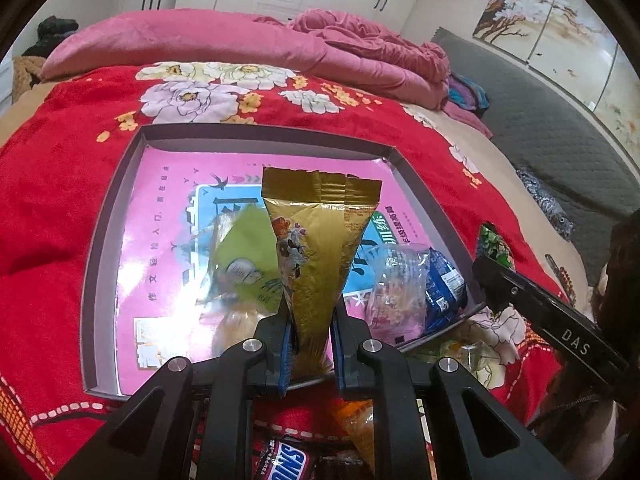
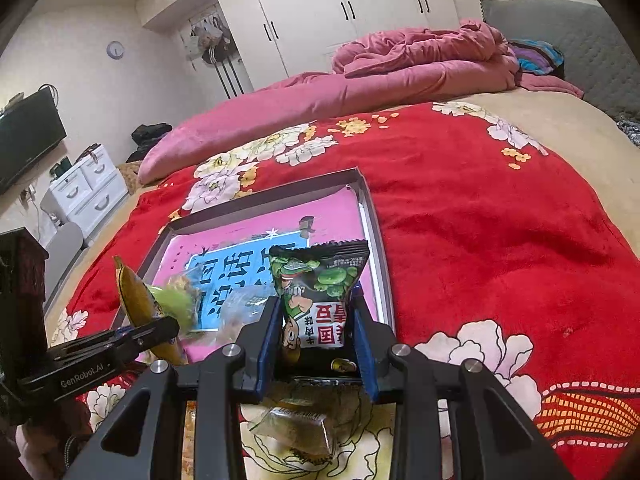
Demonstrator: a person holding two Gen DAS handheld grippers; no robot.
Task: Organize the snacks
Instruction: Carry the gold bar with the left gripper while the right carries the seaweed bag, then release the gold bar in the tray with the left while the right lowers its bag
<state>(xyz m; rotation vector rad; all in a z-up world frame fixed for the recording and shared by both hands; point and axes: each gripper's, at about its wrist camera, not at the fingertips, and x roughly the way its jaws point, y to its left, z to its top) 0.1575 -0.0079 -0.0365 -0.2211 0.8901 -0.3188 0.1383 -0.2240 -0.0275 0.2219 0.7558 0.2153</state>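
My left gripper [image 1: 311,332] is shut on a gold snack packet [image 1: 316,248], held upright over the near part of a shallow grey box [image 1: 100,248] lined with a pink printed sheet. A green packet [image 1: 248,256] and a clear-and-blue packet [image 1: 416,284] lie in the box. My right gripper [image 2: 316,344] is shut on a black-and-green bean packet [image 2: 320,284], just above the box's [image 2: 376,240] near right corner. In the right wrist view the left gripper [image 2: 140,336] shows at the left with the gold packet [image 2: 134,292]. The right gripper [image 1: 496,280] shows at the right edge of the left wrist view.
The box rests on a red flowered blanket [image 1: 48,208] covering a bed. Loose snacks lie on the blanket near me: a Snickers bar [image 1: 288,464], an orange packet [image 1: 360,428] and a clear wrapped snack [image 2: 296,428]. A pink quilt [image 1: 360,52] is heaped at the far end.
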